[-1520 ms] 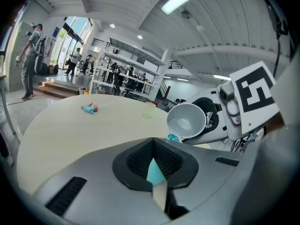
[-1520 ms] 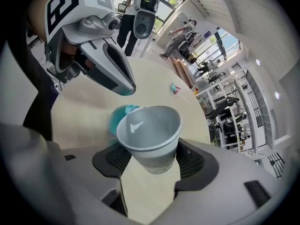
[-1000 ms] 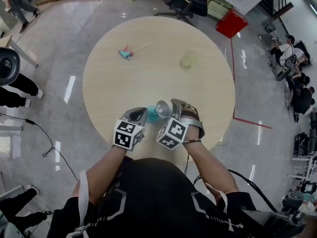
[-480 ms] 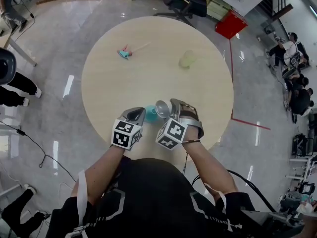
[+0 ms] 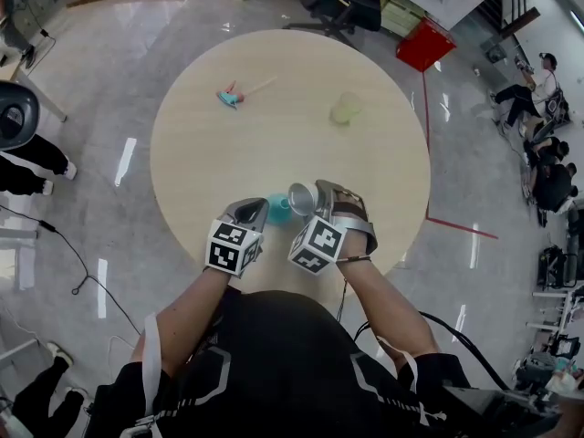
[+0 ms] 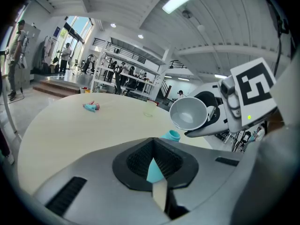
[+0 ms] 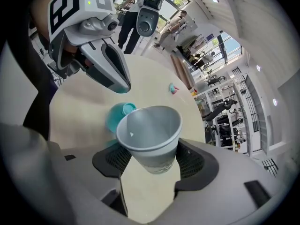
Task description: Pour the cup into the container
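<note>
On the round wooden table [image 5: 274, 144], near its front edge, stands a teal container [image 5: 278, 210]. My left gripper [image 5: 262, 212] comes at it from the left, and a teal sliver shows between its nearly closed jaws [image 6: 154, 161]; the container's top [image 6: 171, 135] pokes out beyond them. My right gripper [image 5: 315, 204] is shut on a grey paper cup [image 5: 299, 198], tipped so that its mouth faces the container. In the right gripper view the cup [image 7: 150, 132] sits between the pads with the teal container [image 7: 117, 115] just behind its rim. What the cup holds I cannot make out.
A teal and pink toy with a stick [image 5: 233, 96] lies at the table's far left. A pale green see-through cup [image 5: 346, 109] stands at the far right. Off the table are a red box [image 5: 427, 42], an office chair [image 5: 342, 3] and people along the room's edges.
</note>
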`<state>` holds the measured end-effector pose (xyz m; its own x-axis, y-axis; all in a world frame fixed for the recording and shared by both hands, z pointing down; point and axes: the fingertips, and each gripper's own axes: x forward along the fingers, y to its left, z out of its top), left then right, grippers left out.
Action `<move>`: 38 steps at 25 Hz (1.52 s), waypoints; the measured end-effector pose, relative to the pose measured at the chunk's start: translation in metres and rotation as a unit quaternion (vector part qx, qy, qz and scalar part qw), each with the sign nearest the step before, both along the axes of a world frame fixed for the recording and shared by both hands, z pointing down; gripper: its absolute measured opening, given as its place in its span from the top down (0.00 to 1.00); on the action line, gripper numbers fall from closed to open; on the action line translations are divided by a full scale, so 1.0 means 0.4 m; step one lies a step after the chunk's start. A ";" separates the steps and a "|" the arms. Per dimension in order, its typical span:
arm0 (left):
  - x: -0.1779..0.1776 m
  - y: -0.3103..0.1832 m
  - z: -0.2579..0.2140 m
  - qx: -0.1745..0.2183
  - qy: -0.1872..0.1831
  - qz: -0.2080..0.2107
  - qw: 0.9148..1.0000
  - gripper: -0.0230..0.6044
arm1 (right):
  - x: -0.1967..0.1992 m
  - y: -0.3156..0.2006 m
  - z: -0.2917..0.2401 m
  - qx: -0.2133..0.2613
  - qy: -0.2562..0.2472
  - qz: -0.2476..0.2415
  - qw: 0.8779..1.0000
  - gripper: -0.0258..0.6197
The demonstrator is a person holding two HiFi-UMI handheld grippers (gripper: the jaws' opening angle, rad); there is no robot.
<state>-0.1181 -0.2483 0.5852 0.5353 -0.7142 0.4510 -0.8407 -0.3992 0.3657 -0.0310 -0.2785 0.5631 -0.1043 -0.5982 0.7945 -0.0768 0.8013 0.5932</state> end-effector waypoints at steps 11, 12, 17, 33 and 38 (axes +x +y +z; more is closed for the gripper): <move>-0.001 0.001 0.004 -0.002 -0.003 0.003 1.000 0.96 | 0.005 -0.003 0.005 0.002 0.009 -0.003 1.000 0.49; -0.001 0.001 0.003 -0.003 -0.004 0.004 1.000 0.96 | 0.006 -0.002 0.004 0.002 0.009 -0.003 1.000 0.49; -0.002 0.004 0.007 -0.003 -0.003 0.004 1.000 0.96 | 0.006 0.004 0.014 0.000 0.008 0.000 1.000 0.49; -0.018 0.011 -0.022 0.005 0.014 -0.009 1.000 0.96 | 0.015 0.023 0.031 -0.098 -0.237 0.120 0.959 0.49; -0.018 0.018 -0.031 0.006 0.012 -0.011 1.000 0.96 | 0.053 0.018 0.026 -0.116 -0.304 0.164 0.931 0.49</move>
<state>-0.1251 -0.2410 0.5727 0.5302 -0.7311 0.4293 -0.8405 -0.3863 0.3800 -0.0100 -0.2712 0.5737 -0.4183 -0.4966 0.7605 -0.6053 0.7767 0.1742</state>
